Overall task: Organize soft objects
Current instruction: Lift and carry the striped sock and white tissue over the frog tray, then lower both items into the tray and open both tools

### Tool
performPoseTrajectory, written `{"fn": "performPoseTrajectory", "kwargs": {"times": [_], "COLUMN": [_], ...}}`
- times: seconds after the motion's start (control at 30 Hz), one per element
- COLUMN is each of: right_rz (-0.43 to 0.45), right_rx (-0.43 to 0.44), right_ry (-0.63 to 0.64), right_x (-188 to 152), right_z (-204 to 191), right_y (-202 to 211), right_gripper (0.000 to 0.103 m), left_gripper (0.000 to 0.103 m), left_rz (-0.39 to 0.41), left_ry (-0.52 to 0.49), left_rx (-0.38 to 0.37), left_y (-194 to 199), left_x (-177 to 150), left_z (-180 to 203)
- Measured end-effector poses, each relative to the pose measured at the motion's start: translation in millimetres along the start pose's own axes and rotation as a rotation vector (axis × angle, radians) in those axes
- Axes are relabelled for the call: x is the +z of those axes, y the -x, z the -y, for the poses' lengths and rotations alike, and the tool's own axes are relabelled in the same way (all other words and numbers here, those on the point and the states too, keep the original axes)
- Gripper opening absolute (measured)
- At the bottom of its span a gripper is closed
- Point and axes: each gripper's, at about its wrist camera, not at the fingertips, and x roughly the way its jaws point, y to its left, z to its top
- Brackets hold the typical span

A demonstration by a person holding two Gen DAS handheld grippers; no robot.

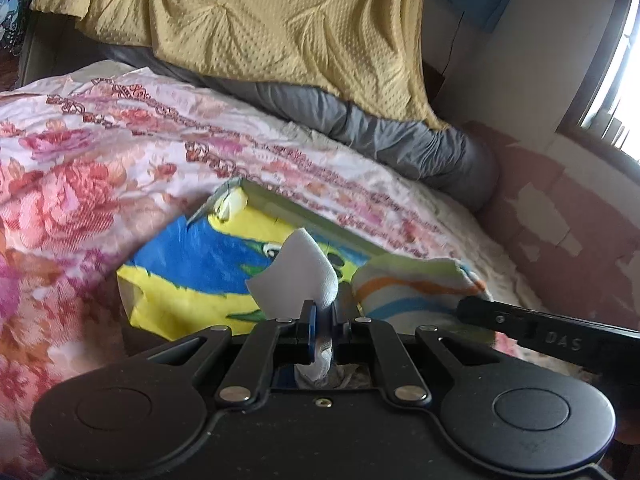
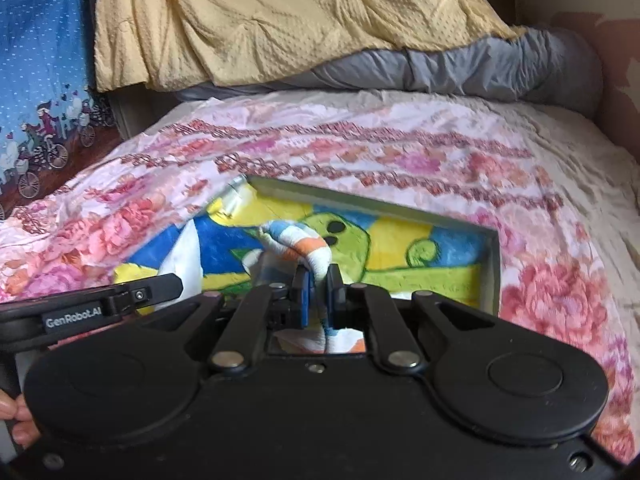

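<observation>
Each gripper was clamped on a sock, the left gripper [image 1: 325, 312] on a white sock [image 1: 298, 276], the right gripper [image 2: 318, 284] on a striped sock [image 2: 298, 246], both held side by side just before the painted tray [image 2: 494, 264] on the bed.

Bed [image 2: 580, 184] covered by a floral sheet [image 2: 400, 140] in pink and red, with patterned bands running across it; surface creased. At the head of the bed, a grey quilt [image 2: 500, 68] lies rolled along the far edge. A yellow blanket [image 2: 280, 20] with a dotted weave is draped over the quilt and hangs down in folds. Left of the bed in the right wrist view, a blue curtain [image 2: 40, 60] printed with white dots and a border of bicycle riders. In the left wrist view, a window [image 1: 616, 80] at upper right, brightly lit, set in a dark frame. The wall [image 1: 560, 220] beneath it is pink with paler, uneven patches.
</observation>
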Motion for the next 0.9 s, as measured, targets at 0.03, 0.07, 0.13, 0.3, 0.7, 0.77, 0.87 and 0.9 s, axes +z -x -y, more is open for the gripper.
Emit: {"fn": "performPoseTrajectory", "kwargs": {"times": [0.03, 0.07, 0.13, 0.3, 0.7, 0.77, 0.87, 0.9], "right_rz": [-0.006, -0.011, -0.022, -0.041, -0.067, -0.070, -0.066, -0.061], "right_rx": [-0.007, -0.014, -0.025, -0.031, -0.037, -0.040, -0.043, -0.047], "right_ry": [-0.007, -0.011, -0.013, -0.029, -0.049, -0.060, -0.067, -0.068], "right_x": [-4, -8, -21, -34, -29, -29, -30, -30], "right_z": [-3, -2, 0, 0, -8, -8, -6, -6], "right_y": [-3, -4, -3, -11, -18, -16, -11, -8], "right_gripper": [0.004, 0.004, 0.004, 0.005, 0.017, 0.027, 0.041, 0.041], "left_gripper": [0.007, 0.007, 0.007, 0.008, 0.017, 0.018, 0.021, 0.021], "left_rz": [-0.004, -0.009, -0.022, -0.047, -0.121, -0.123, -0.123, -0.125], "left_ry": [-0.003, -0.002, 0.007, 0.033, 0.029, 0.026, 0.017, 0.014], "left_rx": [0.009, 0.017, 0.030, 0.038, 0.060, 0.062, 0.063, 0.062], "left_y": [-4, -7, -13, -17, -12, -9, -3, -1], "left_x": [-3, -5, -8, -8, 1, 2, 4, 4], "left_z": [0, 0, 0, -2, 0, 1, 4, 5]}}
